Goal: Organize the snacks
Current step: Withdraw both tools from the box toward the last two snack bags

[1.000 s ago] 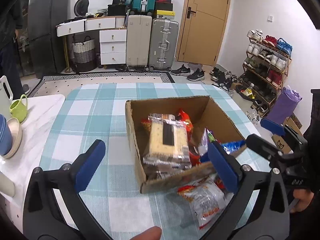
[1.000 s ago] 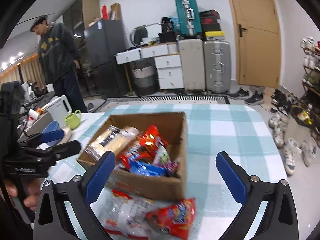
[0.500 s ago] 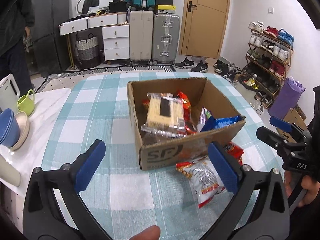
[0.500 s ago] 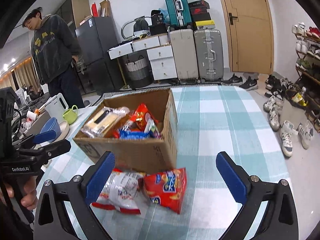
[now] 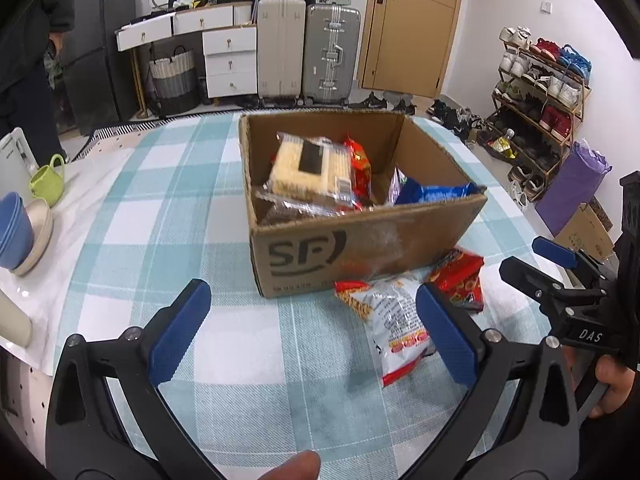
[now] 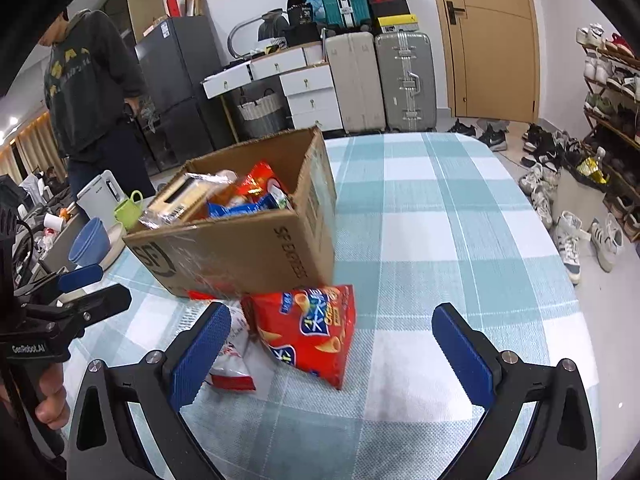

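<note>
Two packets are seen on the table, against the near wall of the cardboard box. The red chip bag, long axis running near to far, is framed just ahead of the empty, spread right hand-held gripper. The white snack bag is partly hidden by the right finger of the left hand-held gripper, likewise spread and empty.

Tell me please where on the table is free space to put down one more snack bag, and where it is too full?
Free: the checked tablecloth right of the cardboard box, out to the table's edge, and the patch left of the box toward the bowls. Crowded: directly before the box, where the red chip bag and white snack bag lie.
</note>
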Motion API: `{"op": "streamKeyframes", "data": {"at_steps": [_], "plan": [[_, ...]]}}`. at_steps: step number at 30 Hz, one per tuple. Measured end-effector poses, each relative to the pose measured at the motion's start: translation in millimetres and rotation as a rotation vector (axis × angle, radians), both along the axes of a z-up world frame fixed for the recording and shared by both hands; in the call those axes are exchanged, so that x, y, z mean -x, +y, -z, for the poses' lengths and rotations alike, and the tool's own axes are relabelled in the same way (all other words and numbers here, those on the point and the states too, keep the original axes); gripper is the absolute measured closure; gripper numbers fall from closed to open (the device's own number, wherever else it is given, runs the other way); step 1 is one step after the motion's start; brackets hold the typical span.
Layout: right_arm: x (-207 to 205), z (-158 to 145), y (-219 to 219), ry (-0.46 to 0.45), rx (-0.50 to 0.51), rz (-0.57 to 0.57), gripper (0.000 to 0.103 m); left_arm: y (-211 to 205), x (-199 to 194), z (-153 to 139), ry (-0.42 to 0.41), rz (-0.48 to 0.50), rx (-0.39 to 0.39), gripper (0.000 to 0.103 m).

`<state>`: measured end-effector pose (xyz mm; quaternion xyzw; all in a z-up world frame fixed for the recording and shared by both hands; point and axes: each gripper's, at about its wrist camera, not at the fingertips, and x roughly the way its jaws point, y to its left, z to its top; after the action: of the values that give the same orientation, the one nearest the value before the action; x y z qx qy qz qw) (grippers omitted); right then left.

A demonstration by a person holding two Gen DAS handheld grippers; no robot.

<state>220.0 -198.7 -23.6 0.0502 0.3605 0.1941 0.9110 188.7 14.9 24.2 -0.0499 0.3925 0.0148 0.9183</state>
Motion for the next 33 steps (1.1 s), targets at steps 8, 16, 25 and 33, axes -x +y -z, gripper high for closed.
{"op": "streamKeyframes", "data": {"at_steps": [8,16,25,33], "plan": [[-9.2,13.9,5.5,0.042,0.032,0.000,0.001,-7.7,-3.2,29.0,0.069,0.016,0.033,0.001],[-17.4,28.1,9.6,0.075,0.044,-0.013,0.001,-23.6,-12.8,47.6,0.107,0.045,0.039,0.001],[-26.8,38.2,16.0,0.109,0.031,-0.057,0.001,-32.1,-27.3,57.8,0.138,0.067,0.083,0.001],[-39.8,44.4,28.4,0.129,-0.001,-0.112,0.001,-40.7,-42.1,66.0,0.161,0.086,0.081,0.001]]}}
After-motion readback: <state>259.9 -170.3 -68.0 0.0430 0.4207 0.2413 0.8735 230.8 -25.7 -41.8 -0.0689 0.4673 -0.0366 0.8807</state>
